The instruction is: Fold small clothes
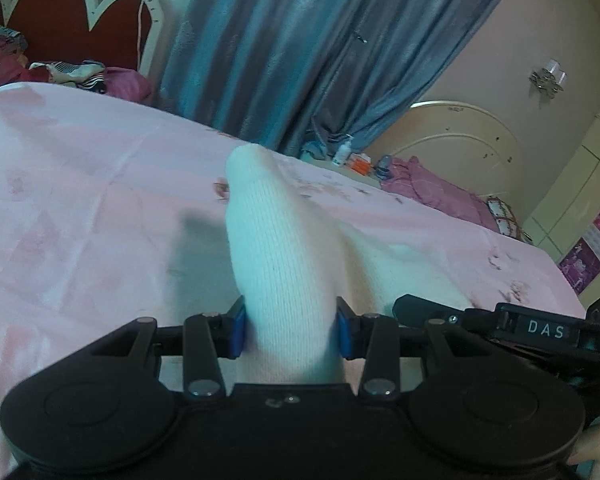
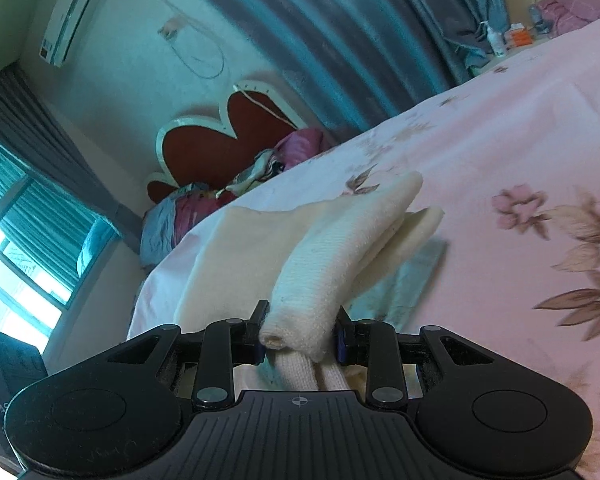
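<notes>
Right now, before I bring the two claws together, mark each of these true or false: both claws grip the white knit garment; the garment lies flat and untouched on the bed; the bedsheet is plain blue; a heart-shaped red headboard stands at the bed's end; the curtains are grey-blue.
1. Both claws grip the white knit garment. True: the left claw and the right claw each pinch a bunched part of it.
2. The garment lies flat and untouched. False: it is lifted and bunched between the claw fingers.
3. The bedsheet is plain blue. False: the pink floral bedsheet carries flower prints.
4. A heart-shaped red headboard stands at the bed's end. True.
5. The grey-blue curtains hang behind the bed. True.
</notes>
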`<action>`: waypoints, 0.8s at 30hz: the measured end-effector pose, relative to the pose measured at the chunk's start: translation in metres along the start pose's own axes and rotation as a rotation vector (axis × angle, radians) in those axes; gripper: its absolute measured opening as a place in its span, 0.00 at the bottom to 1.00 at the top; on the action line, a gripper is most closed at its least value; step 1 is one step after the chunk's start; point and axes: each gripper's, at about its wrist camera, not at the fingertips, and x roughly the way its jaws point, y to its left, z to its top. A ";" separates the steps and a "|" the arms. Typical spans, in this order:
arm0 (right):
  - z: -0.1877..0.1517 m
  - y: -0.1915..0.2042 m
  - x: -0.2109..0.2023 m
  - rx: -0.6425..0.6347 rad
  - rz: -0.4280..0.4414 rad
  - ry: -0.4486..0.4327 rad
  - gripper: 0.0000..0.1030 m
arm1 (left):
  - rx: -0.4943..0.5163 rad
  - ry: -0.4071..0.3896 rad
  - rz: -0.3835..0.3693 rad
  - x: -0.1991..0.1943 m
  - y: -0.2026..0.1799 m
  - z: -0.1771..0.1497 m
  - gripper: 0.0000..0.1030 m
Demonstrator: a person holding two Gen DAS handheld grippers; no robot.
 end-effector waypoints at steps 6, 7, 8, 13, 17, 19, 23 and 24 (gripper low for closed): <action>-0.015 0.000 0.022 -0.024 -0.031 0.028 0.29 | -0.006 0.027 0.020 0.014 0.026 -0.005 0.40; -0.017 -0.005 0.027 -0.020 -0.044 0.034 0.29 | -0.010 0.041 0.024 0.020 0.030 -0.007 0.40; -0.019 -0.009 0.032 -0.011 -0.053 0.043 0.30 | -0.012 0.053 0.031 0.024 0.035 -0.010 0.43; -0.025 -0.032 0.041 0.023 -0.094 0.071 0.30 | 0.000 0.063 0.060 0.034 0.047 -0.023 0.67; -0.017 -0.030 0.033 0.016 -0.113 0.047 0.35 | -0.007 0.057 0.072 0.029 0.045 -0.016 0.66; -0.010 -0.027 0.030 0.016 -0.120 0.027 0.35 | 0.000 0.011 0.092 0.021 0.045 -0.012 0.63; 0.005 -0.036 0.041 0.052 -0.148 0.023 0.36 | -0.012 -0.060 0.107 0.016 0.042 -0.005 0.63; 0.007 -0.037 0.045 0.047 -0.164 0.022 0.36 | -0.016 -0.047 0.110 0.023 0.042 -0.004 0.63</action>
